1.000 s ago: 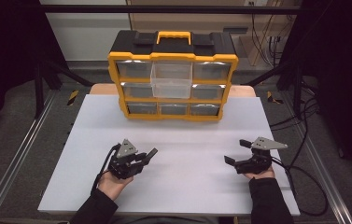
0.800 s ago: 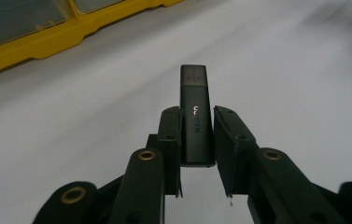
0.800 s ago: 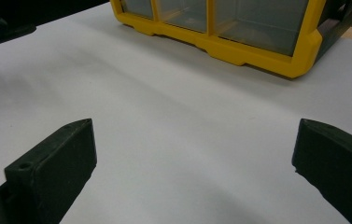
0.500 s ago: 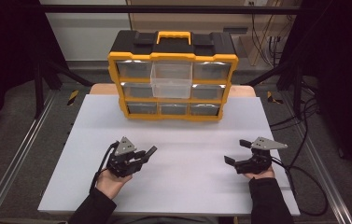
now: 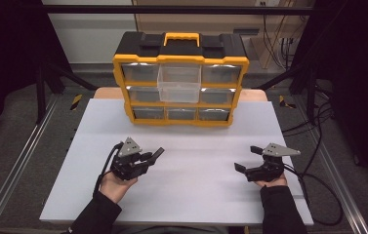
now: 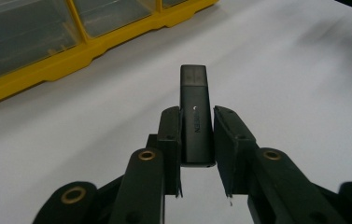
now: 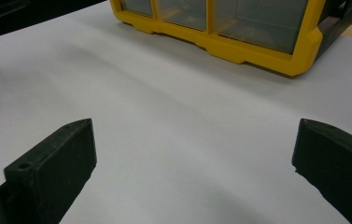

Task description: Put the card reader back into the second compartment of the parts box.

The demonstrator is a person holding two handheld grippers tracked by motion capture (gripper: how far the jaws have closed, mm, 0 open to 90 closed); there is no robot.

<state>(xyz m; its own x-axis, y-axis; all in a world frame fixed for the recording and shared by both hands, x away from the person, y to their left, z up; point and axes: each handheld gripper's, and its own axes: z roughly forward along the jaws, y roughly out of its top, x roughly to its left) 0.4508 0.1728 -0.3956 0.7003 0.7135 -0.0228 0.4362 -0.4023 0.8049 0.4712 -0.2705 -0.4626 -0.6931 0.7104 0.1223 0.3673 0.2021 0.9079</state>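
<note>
My left gripper [image 6: 197, 154], lower left in the high view, is clamped on a black stick [image 6: 195, 116]. My right gripper [image 7: 192, 154] gapes empty. I judge this a carry; next, reach the pulled-out drawer [image 5: 179, 84] of the organizer [image 5: 180, 61], upper centre.

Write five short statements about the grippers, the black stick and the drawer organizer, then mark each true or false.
1. The left gripper is shut on a small black stick. True.
2. The right gripper holds a drawer. False: its jaws stand wide apart with nothing between them.
3. One clear drawer sticks out of the yellow organizer. True.
4. The organizer lies on its back. False: it stands upright, its handle on top.
5. Both grippers are over the white table, apart from the organizer. True.
</note>
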